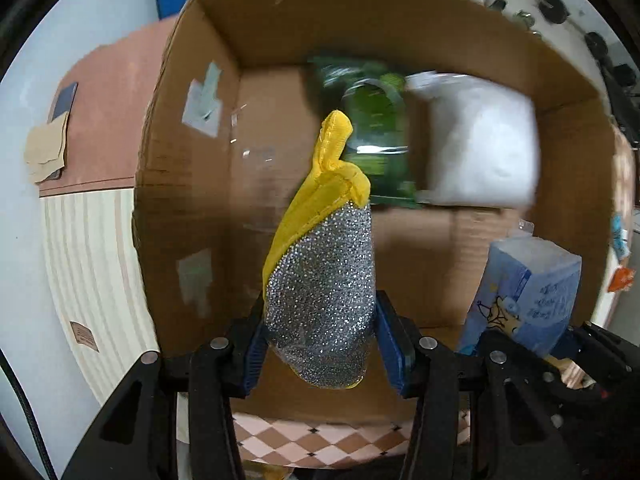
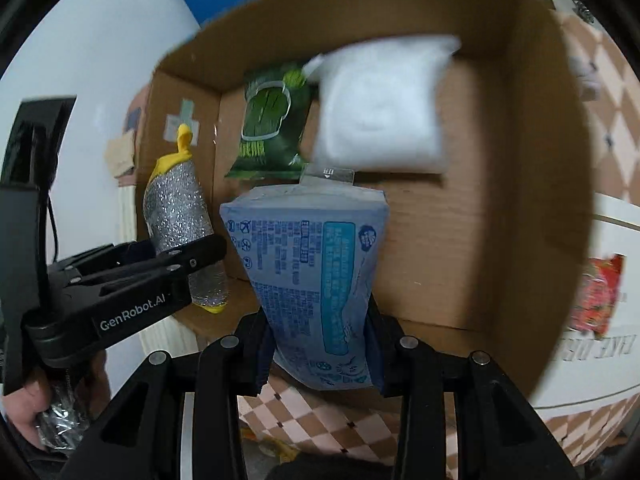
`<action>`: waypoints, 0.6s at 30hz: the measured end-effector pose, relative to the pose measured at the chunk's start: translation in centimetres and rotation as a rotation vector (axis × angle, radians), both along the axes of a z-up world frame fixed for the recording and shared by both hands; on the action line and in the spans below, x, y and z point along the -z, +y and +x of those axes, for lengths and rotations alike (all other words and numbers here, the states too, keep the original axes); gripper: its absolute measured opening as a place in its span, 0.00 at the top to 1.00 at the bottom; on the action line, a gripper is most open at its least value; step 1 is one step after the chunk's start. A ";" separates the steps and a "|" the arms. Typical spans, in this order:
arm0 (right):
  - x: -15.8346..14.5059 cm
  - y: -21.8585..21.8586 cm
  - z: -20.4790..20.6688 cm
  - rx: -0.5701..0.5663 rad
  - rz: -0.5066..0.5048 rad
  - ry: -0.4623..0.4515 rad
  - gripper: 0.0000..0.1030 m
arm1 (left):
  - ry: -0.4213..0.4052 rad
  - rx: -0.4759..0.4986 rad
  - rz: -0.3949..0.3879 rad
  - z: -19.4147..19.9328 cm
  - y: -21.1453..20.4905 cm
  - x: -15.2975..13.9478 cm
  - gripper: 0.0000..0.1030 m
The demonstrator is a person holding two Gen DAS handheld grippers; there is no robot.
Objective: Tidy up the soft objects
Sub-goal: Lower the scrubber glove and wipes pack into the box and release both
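Cardboard box (image 1: 280,40): open, seen from its mouth, walls framing both views. Its left wall carries taped patches; the near rim runs just beyond both grippers' fingers. Bare cardboard shows along the left wall and across the lower right of the box.

Contents at the far end: green packet (image 1: 372,136) and white soft pack (image 1: 480,148), side by side and touching, both blurred.

Left gripper (image 1: 320,344): fingers clamped on the lower part of a silver-and-yellow scrubbing sponge (image 1: 320,280), which stands roughly upright, its yellow tip leaning toward the green packet. It hangs at the box mouth, left of centre, near the left wall.

Right gripper (image 2: 320,348): fingers clamped on the lower half of a blue tissue pack (image 2: 312,272), upright and slightly tilted, its clear top tab just below the white soft pack (image 2: 384,108) and the green packet (image 2: 272,120).

Left wrist view only: the blue tissue pack (image 1: 528,296) at lower right, beside the sponge but apart from it; a pink-and-cream surface (image 1: 100,120) left of the box.

Right wrist view only: the left gripper (image 2: 192,256) side-on, the person's hand (image 2: 28,400) on its handle, a red packet (image 2: 596,296) outside the right wall, and a checkered cloth (image 2: 304,416) beneath the box.
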State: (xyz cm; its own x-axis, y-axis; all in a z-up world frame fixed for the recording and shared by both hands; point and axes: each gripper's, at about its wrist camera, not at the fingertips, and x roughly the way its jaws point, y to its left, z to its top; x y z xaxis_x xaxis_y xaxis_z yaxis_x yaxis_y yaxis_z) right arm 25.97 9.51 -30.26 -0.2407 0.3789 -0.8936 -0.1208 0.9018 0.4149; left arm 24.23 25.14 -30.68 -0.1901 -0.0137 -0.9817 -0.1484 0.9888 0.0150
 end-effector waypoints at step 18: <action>4.3 5.2 -0.4 -0.030 -0.024 0.066 0.23 | 0.082 -0.046 -0.081 -0.4 3.6 2.8 0.52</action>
State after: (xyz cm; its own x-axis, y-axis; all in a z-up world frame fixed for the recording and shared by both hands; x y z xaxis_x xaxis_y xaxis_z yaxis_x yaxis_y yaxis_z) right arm 25.60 14.71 -34.57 -0.3098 0.3491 -0.8844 -0.1211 0.9081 0.4008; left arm 23.88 28.78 -33.46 -0.2675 -0.1024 -0.9581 -0.1949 0.9795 -0.0503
